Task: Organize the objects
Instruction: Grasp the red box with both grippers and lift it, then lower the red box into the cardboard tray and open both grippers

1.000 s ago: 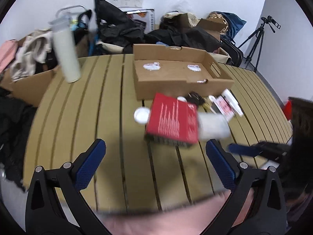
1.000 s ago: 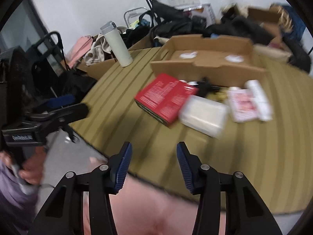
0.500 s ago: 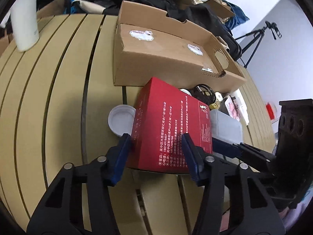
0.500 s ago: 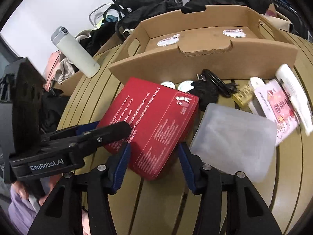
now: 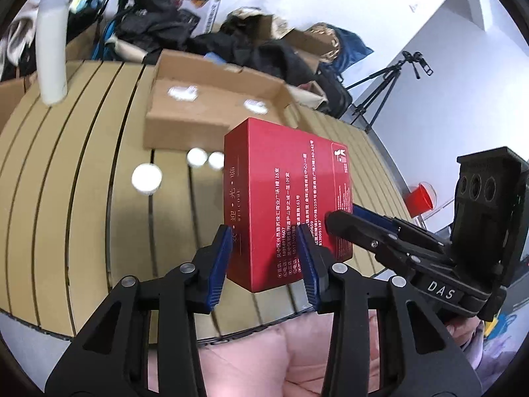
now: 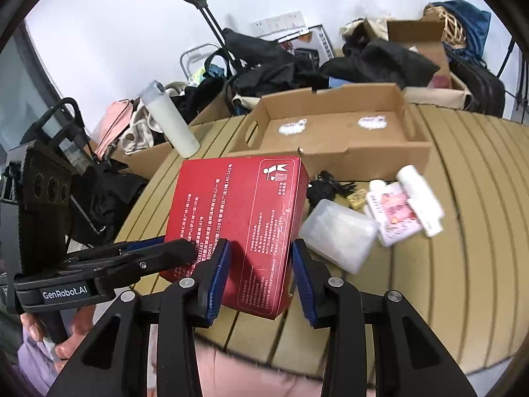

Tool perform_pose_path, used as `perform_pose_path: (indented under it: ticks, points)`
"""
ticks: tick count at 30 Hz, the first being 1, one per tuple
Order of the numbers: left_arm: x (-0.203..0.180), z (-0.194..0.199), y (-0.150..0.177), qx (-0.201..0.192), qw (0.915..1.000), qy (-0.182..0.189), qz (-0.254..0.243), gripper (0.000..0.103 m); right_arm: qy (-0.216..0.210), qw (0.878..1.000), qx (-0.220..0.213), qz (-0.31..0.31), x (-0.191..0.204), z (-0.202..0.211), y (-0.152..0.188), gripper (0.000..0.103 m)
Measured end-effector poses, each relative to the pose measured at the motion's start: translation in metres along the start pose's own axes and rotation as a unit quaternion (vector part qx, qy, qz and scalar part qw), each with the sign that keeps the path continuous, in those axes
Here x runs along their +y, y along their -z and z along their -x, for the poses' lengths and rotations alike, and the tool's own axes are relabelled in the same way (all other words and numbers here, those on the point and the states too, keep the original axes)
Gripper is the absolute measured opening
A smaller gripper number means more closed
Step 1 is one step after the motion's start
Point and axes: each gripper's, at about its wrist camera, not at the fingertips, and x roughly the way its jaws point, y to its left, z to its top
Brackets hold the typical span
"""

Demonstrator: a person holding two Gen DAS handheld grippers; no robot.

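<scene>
Two grippers, left [image 5: 264,261] and right [image 6: 258,274], are each pinching a near corner of the flat, glossy red box [image 6: 241,228], holding it above the near edge of the slatted table [image 6: 479,231], before an open cardboard tray [image 6: 334,132] and a frosted plastic case [image 6: 340,238].

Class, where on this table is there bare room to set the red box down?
Free: slats left of the caps, toward the bottle; inside the carton. Crowded: right of the red box, around the plastic case.
</scene>
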Motion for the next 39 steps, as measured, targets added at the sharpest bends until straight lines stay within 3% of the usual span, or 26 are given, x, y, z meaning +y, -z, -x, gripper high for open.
perform_pose_path:
  ticks: [4,9,14,20,25,27,31,35,39]
  points:
    - [-0.013,0.006,-0.032,-0.01,0.9999,-0.002,-0.003,0.036,0.002,1.0,-0.015,-0.003,0.001,0.018,-0.026,0.039]
    - [0.002,-0.013,-0.107,0.001,0.9999,-0.002,0.016,0.036,0.018,1.0,-0.014,0.016,0.002,0.004,-0.083,0.039]
    - [0.036,-0.056,-0.176,0.018,0.9992,-0.017,0.03,0.036,0.009,1.0,0.006,-0.001,-0.017,-0.049,-0.156,0.039]
    - [0.086,-0.127,-0.218,0.056,0.9959,-0.053,0.047,0.036,0.023,0.998,0.049,-0.015,-0.043,-0.158,-0.213,0.039]
    - [0.135,-0.192,-0.239,0.095,0.9887,-0.104,0.051,0.034,0.037,0.994,0.092,-0.036,-0.066,-0.242,-0.223,0.039]
    - [0.149,-0.205,-0.244,0.094,0.9857,-0.128,0.056,0.034,0.034,0.992,0.108,-0.048,-0.075,-0.269,-0.221,0.037]
    - [0.145,-0.206,-0.243,0.093,0.9858,-0.133,0.042,0.04,0.025,0.988,0.133,-0.068,-0.087,-0.306,-0.213,0.037]
    - [0.128,-0.188,-0.241,0.081,0.9867,-0.14,0.021,0.044,0.012,0.989,0.12,-0.085,-0.097,-0.291,-0.211,0.037]
    - [0.104,-0.149,-0.241,0.062,0.9865,-0.152,-0.001,0.058,0.022,0.992,0.102,-0.066,-0.095,-0.25,-0.216,0.037]
